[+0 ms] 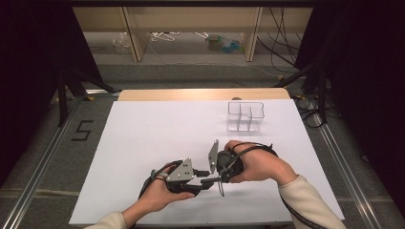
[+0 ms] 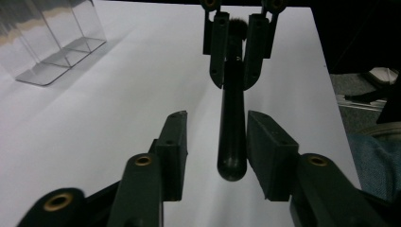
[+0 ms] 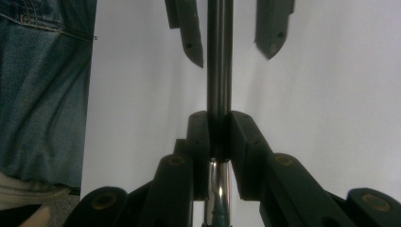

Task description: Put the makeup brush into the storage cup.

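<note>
A black brush handle (image 2: 231,142) hangs level above the white sheet, its silver ferrule (image 3: 217,189) nearest the right gripper's camera. My right gripper (image 3: 219,118) is shut on the handle just ahead of the ferrule. My left gripper (image 2: 216,118) faces it from the other side, its jaws either side of the handle's rounded end with a gap on each side, so it is open. In the high view both grippers meet near the table's front centre, the left gripper (image 1: 203,183) pointing right and the right gripper (image 1: 220,177) pointing left. The brush head is hidden.
A clear plastic divided organizer (image 1: 245,116) stands on the white sheet (image 1: 157,129) toward the back right, seen also as the organizer (image 2: 47,42) in the left gripper view. The person's jeans (image 3: 42,85) lie beyond the table's near edge. Cables and shelving stand behind the table.
</note>
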A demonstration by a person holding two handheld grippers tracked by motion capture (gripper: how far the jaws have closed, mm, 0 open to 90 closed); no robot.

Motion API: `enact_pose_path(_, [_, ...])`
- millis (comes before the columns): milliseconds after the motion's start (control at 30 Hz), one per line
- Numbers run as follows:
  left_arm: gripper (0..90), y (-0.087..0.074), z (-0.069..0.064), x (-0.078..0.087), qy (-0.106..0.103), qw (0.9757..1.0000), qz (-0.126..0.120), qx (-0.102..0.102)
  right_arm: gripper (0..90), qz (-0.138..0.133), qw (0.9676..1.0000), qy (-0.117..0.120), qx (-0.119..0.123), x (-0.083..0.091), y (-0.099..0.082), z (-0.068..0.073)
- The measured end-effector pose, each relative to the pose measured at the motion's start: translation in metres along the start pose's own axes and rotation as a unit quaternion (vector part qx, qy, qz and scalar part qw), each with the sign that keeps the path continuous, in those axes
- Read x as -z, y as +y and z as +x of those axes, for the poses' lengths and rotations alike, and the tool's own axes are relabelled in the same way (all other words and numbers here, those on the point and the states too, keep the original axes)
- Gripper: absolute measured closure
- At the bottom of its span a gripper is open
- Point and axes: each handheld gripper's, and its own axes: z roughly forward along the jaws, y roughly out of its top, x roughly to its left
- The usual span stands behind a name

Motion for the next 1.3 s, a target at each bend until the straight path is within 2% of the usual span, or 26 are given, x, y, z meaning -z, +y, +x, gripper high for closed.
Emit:
enact_pose_path(133, [66.8,0.002,-0.002,-0.004,-0.007,0.9999,0.007,-0.003,79.1,0.002,1.0,0.001,-0.007,-0.001,0.001,0.002])
enact_pose_path(267, [74.3,0.003,-0.002,-0.007,-0.012,0.9998,0.012,-0.007,79.1,0.002,1.0,0.001,-0.003,-0.002,0.001,0.001])
enact_pose_path(300, [75.8,0.003,-0.002,-0.007,-0.014,0.9996,0.02,-0.011,79.1,0.006,0.9998,-0.005,0.015,-0.002,0.001,-0.001])
enact_pose_path(633, [78.3,0.005,-0.003,-0.007,-0.022,0.9992,0.03,-0.013,78.1,0.011,0.9996,0.001,0.027,-0.004,0.002,0.0])
enact_pose_path(700, [78.4,0.005,-0.003,-0.007,-0.021,0.9992,0.031,-0.013,68.3,-0.002,0.9994,-0.007,0.033,-0.003,0.002,0.0])
enact_pose_path(733, [78.4,0.005,-0.004,-0.007,-0.02,0.9992,0.031,-0.013,68.3,-0.002,0.9994,-0.007,0.033,-0.003,0.002,0.0])
enact_pose_path(767, [78.4,0.005,-0.004,-0.006,-0.019,0.9992,0.032,-0.012,60.0,-0.011,0.9996,-0.008,0.023,-0.002,0.001,0.001])
enact_pose_path(833, [78.4,0.005,-0.003,-0.005,-0.018,0.9991,0.035,-0.014,52.9,-0.018,0.9997,-0.01,0.014,-0.001,-0.002,0.001])
enact_pose_path(900, [78.4,0.006,-0.003,-0.004,-0.018,0.9992,0.034,-0.012,46.9,-0.041,0.9989,-0.017,0.019,0.0,-0.004,-0.003])
enact_pose_path(967, [78.4,0.006,-0.002,-0.003,-0.012,0.9993,0.034,-0.007,44.6,-0.04,0.9986,-0.025,0.024,0.001,-0.006,-0.006])
enact_pose_path(1000, [78.4,0.005,-0.001,-0.002,-0.012,0.9994,0.031,-0.003,42.6,-0.049,0.9985,-0.024,0.011,0.002,-0.006,-0.005])
enact_pose_path(1067, [78.4,0.005,0.0,0.0,-0.006,0.9995,0.03,0.0,38.7,-0.055,0.998,-0.028,0.014,0.004,-0.01,-0.007])
enact_pose_path(1133, [78.4,0.004,0.002,0.002,-0.001,0.9995,0.033,-0.001,34.6,-0.074,0.997,-0.024,-0.002,0.006,-0.014,-0.004])
enact_pose_path(1200, [78.4,0.003,0.002,0.003,-0.001,0.9996,0.03,0.004,32.6,-0.08,0.9963,-0.031,-0.003,0.007,-0.016,-0.004])
enact_pose_path(1300, [78.5,0.003,0.003,0.006,0.005,0.9994,0.033,0.0,31.3,-0.091,0.9954,-0.03,-0.006,0.008,-0.019,-0.003])
